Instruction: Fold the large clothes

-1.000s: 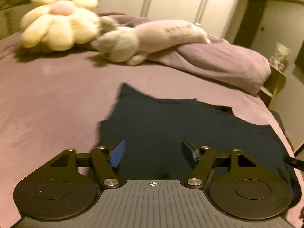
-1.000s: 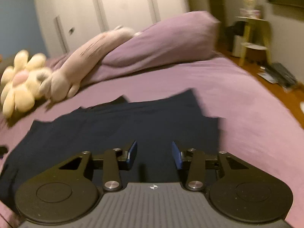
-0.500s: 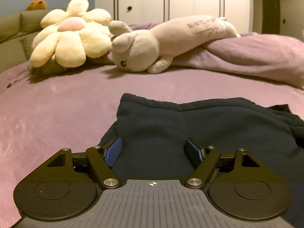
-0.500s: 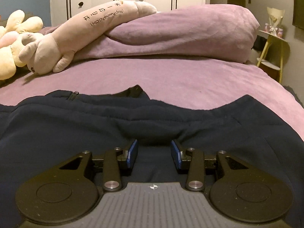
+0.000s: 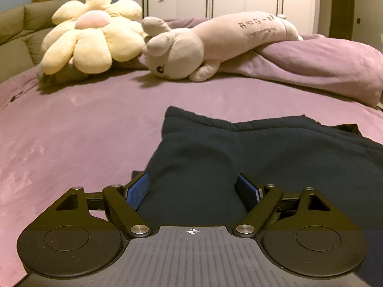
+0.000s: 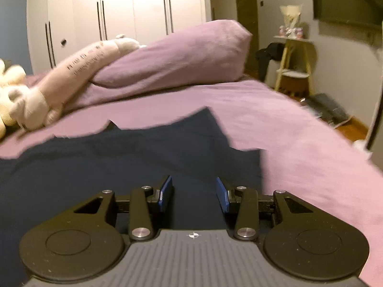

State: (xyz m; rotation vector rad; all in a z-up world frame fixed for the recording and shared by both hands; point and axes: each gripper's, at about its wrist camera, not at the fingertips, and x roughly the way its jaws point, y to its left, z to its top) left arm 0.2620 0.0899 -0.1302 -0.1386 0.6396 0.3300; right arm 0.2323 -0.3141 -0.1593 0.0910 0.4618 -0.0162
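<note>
A dark navy garment (image 5: 275, 153) lies spread on the purple bed (image 5: 83, 129). My left gripper (image 5: 192, 189) is open, low over the garment's left end, with a raised fold of the cloth between its blue pads (image 5: 137, 191). My right gripper (image 6: 194, 195) is open over the garment (image 6: 124, 157) near its right edge, with nothing held between its blue pads (image 6: 165, 192). The garment's near edge is hidden under both gripper bodies.
A yellow flower plush (image 5: 93, 38) and a long pale rabbit plush (image 5: 215, 45) lie at the bed's far side with a purple duvet (image 6: 172, 64). A white wardrobe (image 6: 119, 16) stands behind. A small yellow side table (image 6: 294, 62) stands beside the bed's right edge.
Both grippers dropped low to the garment, then the right one lifted and turned right. The left one closed in on the garment's left end. Both stayed open.
</note>
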